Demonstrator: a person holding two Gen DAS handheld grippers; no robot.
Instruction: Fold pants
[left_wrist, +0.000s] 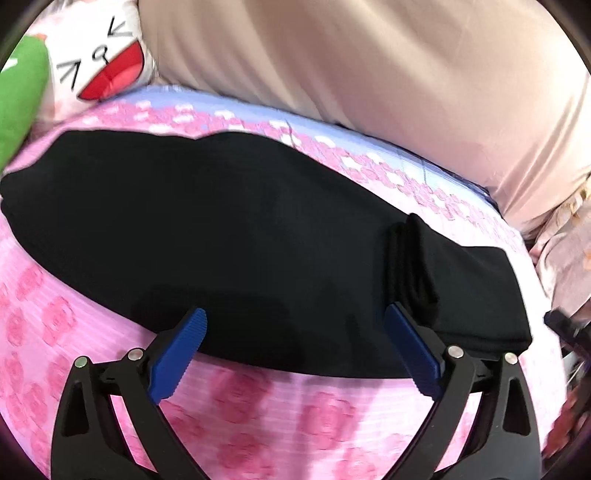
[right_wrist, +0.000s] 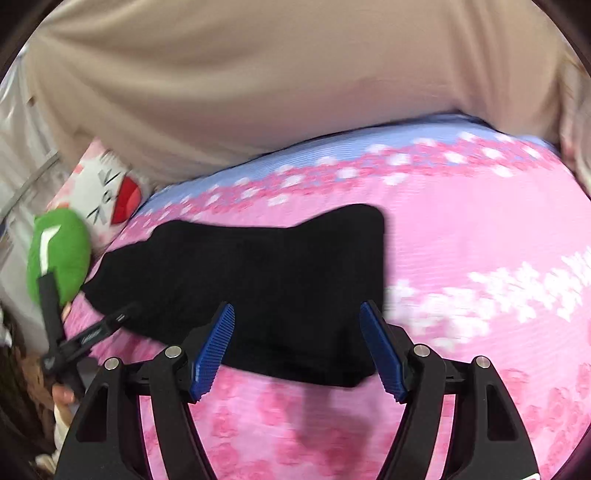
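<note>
The black pants (left_wrist: 229, 236) lie flat on the pink flowered bedspread (left_wrist: 258, 424), folded into a long strip with a thicker folded bundle at the right end (left_wrist: 417, 266). My left gripper (left_wrist: 295, 325) is open and empty, hovering over the pants' near edge. In the right wrist view the pants (right_wrist: 266, 288) lie ahead, and my right gripper (right_wrist: 297, 317) is open and empty above their near right end. The left gripper also shows at the left edge of that view (right_wrist: 88, 332).
A beige quilt (left_wrist: 369, 66) is piled along the far side of the bed. A white cartoon-face pillow (left_wrist: 99, 62) and a green plush toy (left_wrist: 18, 96) sit at the far left. The bedspread (right_wrist: 480, 240) stretches to the right of the pants.
</note>
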